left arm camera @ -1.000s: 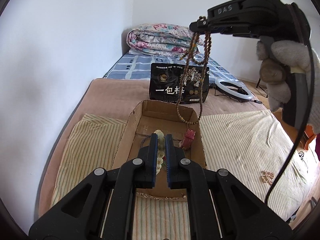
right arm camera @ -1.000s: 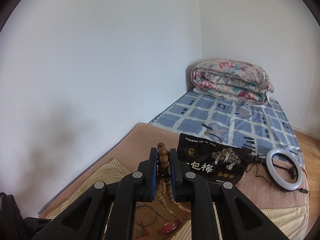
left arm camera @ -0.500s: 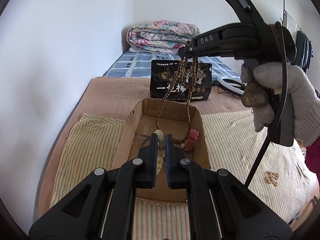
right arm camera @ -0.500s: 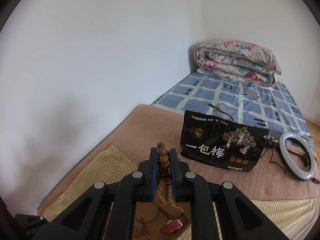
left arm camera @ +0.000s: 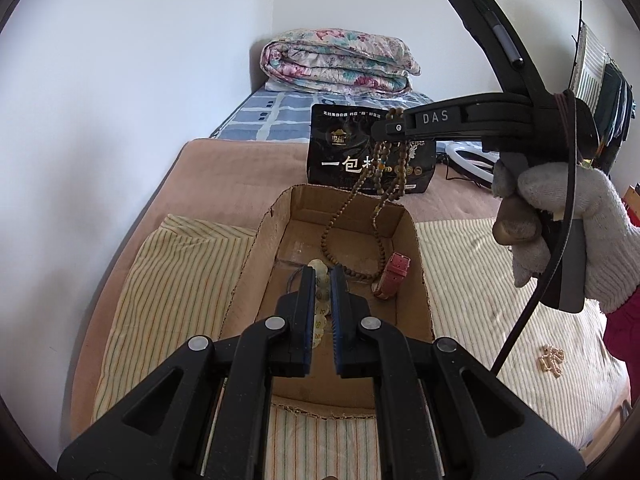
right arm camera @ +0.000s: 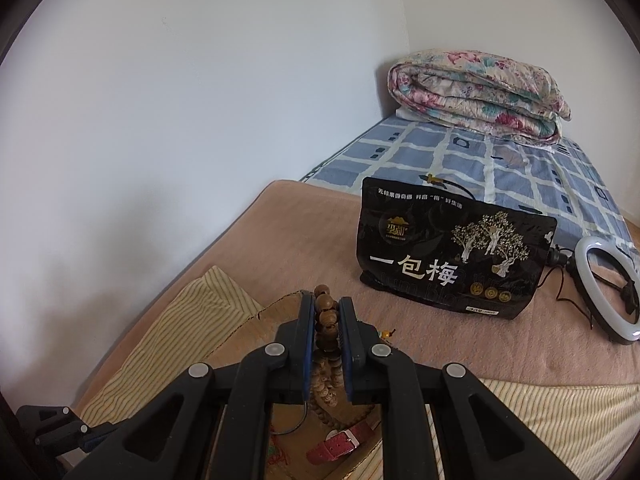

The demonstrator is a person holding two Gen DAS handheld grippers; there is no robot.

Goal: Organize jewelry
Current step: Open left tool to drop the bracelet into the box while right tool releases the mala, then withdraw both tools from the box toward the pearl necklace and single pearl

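A cardboard box (left arm camera: 256, 256) lies open on a striped cloth on the bed. My left gripper (left arm camera: 322, 276) is shut on a pale cream bead bracelet (left arm camera: 320, 308) and holds it over the box. My right gripper (right arm camera: 326, 304) is shut on a long brown wooden bead necklace (right arm camera: 325, 312). In the left wrist view the necklace (left arm camera: 376, 216) hangs from the right gripper (left arm camera: 384, 128) down into the box, its low end on the floor. A red watch strap (left arm camera: 394, 276) lies in the box, also seen in the right wrist view (right arm camera: 340, 442).
A black snack bag (left arm camera: 360, 152) stands behind the box. A ring light (right arm camera: 604, 288) lies to its right. A folded floral quilt (left arm camera: 340, 60) sits at the far end. A small pale trinket (left arm camera: 552, 360) lies on the striped cloth at right. A wall runs along the left.
My right gripper has come down and towards the box, lowering the brown necklace until its end rests inside. My left gripper has kept its hold on the cream bracelet.
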